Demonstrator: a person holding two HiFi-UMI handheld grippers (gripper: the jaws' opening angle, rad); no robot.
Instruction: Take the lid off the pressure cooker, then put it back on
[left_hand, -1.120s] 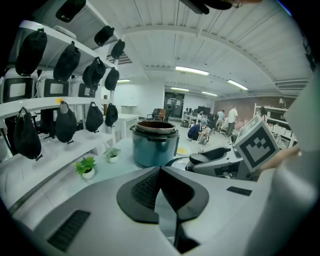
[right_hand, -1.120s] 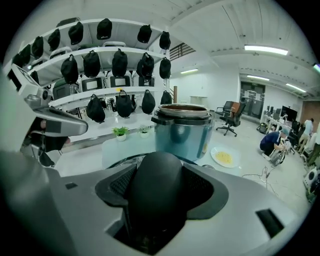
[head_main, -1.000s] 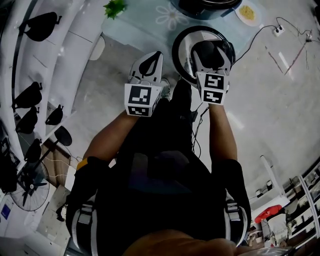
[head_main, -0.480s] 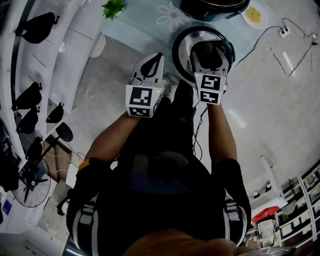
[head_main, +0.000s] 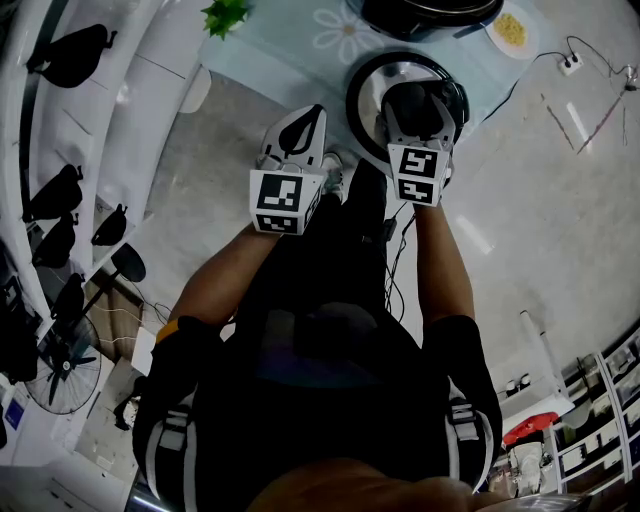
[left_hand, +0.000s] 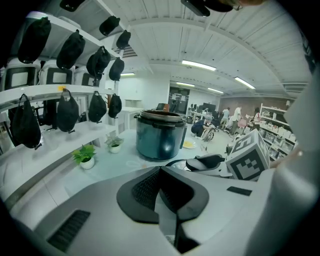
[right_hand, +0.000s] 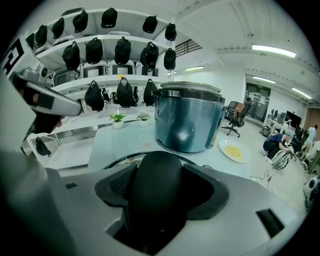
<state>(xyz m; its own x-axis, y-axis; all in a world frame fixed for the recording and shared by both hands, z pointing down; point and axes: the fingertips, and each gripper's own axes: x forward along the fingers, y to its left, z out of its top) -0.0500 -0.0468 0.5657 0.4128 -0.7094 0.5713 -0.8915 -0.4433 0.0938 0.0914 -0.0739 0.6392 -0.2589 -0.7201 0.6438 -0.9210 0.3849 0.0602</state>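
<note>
The right gripper (head_main: 420, 108) is clamping the black handle (right_hand: 159, 192) of the round lid (head_main: 372, 88), holding it off the pressure cooker (right_hand: 187, 122), on the person's side of the pot. The left gripper (head_main: 300, 130) is hanging to the lid's left, farther from the cooker, its jaws pressed together on nothing. Each marker cube (head_main: 418, 175) is showing black-and-white squares, with no readable words.
</note>
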